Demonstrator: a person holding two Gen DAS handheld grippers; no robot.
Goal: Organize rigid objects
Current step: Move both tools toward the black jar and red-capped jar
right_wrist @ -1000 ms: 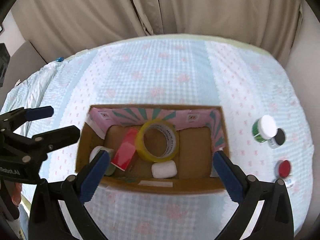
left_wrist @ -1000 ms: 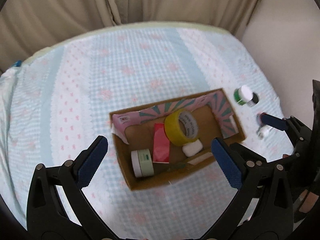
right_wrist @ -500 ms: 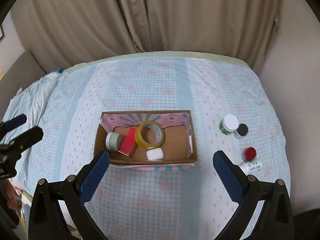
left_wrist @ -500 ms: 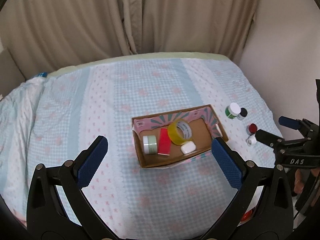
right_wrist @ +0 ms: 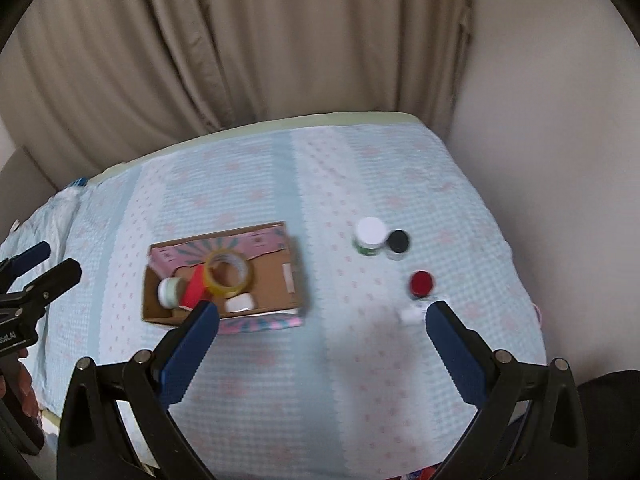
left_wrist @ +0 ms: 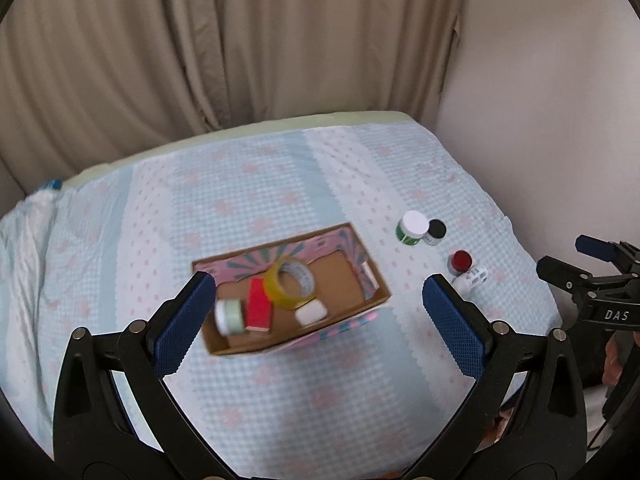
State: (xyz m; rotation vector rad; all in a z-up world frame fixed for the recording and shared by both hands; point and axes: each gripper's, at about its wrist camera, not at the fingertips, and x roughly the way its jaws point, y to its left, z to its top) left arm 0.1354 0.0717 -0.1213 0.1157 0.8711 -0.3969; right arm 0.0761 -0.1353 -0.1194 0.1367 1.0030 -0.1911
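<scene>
Cardboard box (left_wrist: 362,276) holding tape roll (left_wrist: 289,283), red block (left_wrist: 259,309), seemingly a jar (left_wrist: 230,316)

Black claw (left_wrist: 316,322), blue textured pads (left_wrist: 182,324)

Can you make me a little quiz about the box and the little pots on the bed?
1. True or false: the yellow tape roll lies inside the cardboard box.
2. How many small pots sit outside the box on the blue bedspread? A) one B) two C) four
3. Fill in: the left gripper and the right gripper are both open and hold ____.

Key:
1. True.
2. C: white-lidded pot, black-lidded pot, red-lidded pot, and a tipped white bottle.
3. Nothing.
</scene>
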